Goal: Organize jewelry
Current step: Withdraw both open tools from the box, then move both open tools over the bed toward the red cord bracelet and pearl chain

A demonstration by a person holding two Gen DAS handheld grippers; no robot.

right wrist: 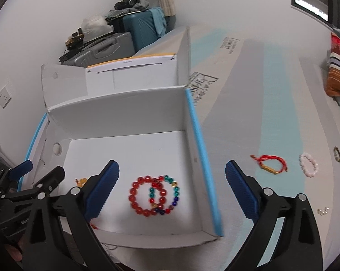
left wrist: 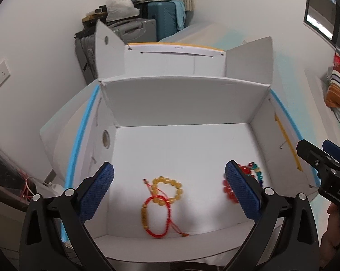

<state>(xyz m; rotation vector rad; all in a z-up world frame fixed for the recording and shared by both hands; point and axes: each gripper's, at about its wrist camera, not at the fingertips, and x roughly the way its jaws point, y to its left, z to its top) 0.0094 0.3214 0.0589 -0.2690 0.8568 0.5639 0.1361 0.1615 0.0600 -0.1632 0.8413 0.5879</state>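
Observation:
A white cardboard box lies open on the surface. On its floor rest a yellow bead bracelet overlapped by a red cord bracelet, both below my open left gripper, whose jaws hold nothing. To the right lie a red bead bracelet and a multicoloured bead bracelet. My right gripper hangs open above them, one finger over the box, the other outside its blue-edged wall. Outside the box lie another red cord bracelet, a pale pink bead bracelet and a dark bracelet.
Small clear beads or earrings lie on the surface at the right. Suitcases with clutter stand against the far wall. Striped folded fabric sits at the right edge. A person's hand holds the right gripper.

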